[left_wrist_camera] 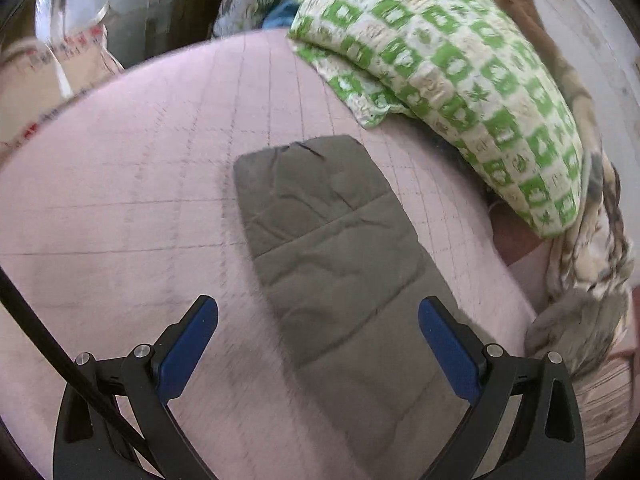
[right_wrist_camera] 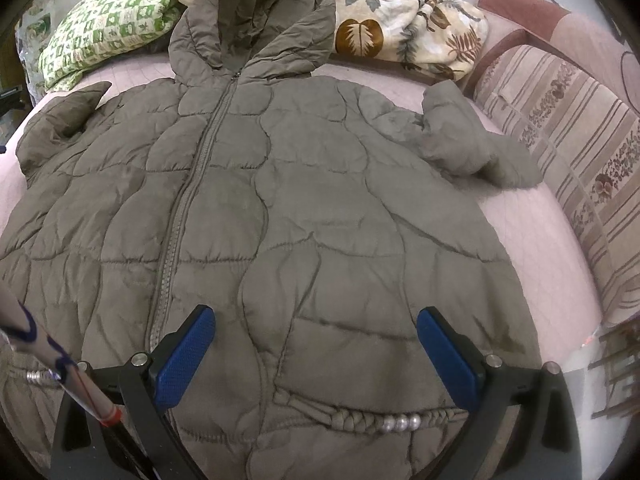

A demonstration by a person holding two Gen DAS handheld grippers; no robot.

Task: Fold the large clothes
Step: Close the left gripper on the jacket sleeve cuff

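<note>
While both claws gape, green pillow (right_wrist_camera: 108, 28) and leaf blanket (right_wrist_camera: 404, 28) crowd jacket (right_wrist_camera: 280, 208).

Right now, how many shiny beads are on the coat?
3. The beads sit side by side on the braided cord near the coat hem, between the right hand-held gripper's fingers. More may be hidden.

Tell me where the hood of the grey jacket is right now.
In the right wrist view, the hood lies at the top centre, between the green checked pillow on the left and the leaf-print blanket on the right.
</note>
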